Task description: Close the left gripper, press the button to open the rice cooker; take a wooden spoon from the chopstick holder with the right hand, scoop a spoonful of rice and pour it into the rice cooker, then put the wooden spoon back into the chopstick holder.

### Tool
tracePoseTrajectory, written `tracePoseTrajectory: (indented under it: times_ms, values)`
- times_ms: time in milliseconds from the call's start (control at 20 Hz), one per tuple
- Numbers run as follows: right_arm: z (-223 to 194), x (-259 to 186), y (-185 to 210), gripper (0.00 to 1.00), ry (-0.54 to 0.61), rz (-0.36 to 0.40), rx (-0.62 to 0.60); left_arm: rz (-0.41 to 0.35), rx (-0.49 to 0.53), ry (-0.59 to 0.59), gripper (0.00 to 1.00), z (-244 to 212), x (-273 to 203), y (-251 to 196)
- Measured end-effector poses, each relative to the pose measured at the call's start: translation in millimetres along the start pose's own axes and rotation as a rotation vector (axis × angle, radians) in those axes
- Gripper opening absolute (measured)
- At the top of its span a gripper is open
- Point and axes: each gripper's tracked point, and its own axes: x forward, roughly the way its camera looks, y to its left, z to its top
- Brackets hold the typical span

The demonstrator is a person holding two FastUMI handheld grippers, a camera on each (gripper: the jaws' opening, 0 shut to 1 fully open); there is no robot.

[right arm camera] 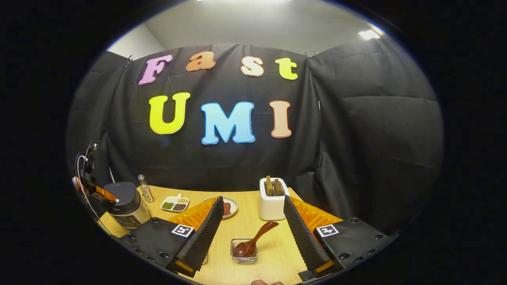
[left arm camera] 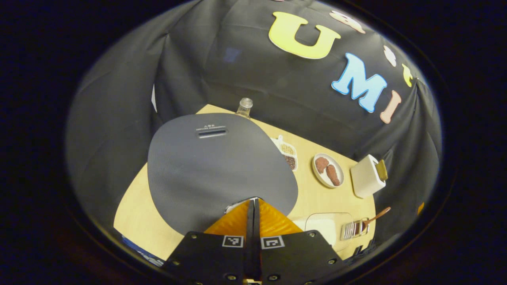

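Item one: your left gripper [left arm camera: 253, 204], fingers pressed together with nothing between them, tips resting at the near edge of the dark grey, round-lidded rice cooker [left arm camera: 216, 166]. In the left gripper view a sliver of shiny metal shows right at the tips; this is probably the release button, though you cannot see it well enough to be sure. The lid is still down.

Item two: the same rice cooker [right arm camera: 126, 206] seen from the right gripper view, standing at the far left of the pale wooden table [right arm camera: 273, 253], with the left gripper [right arm camera: 101, 194] at its top.

Item three: your right gripper [right arm camera: 253, 233], fingers wide apart and empty, hovering above the near table.

Item four: the brown wooden spoon [right arm camera: 253, 241], its bowl sitting in a small clear glass holder [right arm camera: 244, 256] and its handle leaning up and away to the right. It lies straight ahead of the right gripper, between the open fingers' lines and a little below them. The right hand is far nearer to it than the left.

Item five: the white rectangular caddy [right arm camera: 272, 206] with wooden utensils standing in it, just beyond the spoon.

Judgement: the press is the step in hand; the spoon pick-up follows, and needs a grip across the tilted handle.
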Motion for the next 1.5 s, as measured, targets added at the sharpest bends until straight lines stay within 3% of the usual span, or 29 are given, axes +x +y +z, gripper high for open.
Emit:
tracePoseTrajectory:
  times_ms: [300,650,750,1000,1100,1500]
  values:
    - [-6,-17,-5,0.96,0.011,-0.026,0.015,0.032,-0.108,-0.096,0.02,2,-7,0]
    - [-20,-52,-8,0.94,0.040,-0.072,0.011,0.008,-0.088,-0.273,0.02,32,-44,-10]
    - [-27,-63,-7,0.94,0.057,-0.087,0.016,0.021,-0.028,-0.376,0.05,54,-67,-11]
    - [-40,-84,6,0.94,0.091,-0.103,0.056,0.074,0.237,-0.612,0.01,88,-152,-20]
    - [-42,-90,12,0.96,0.091,-0.104,0.062,0.052,0.316,-0.697,0.00,97,-183,-31]
    - [-45,-83,25,0.96,0.108,-0.087,0.052,0.028,0.362,-0.692,0.01,71,-234,-33]
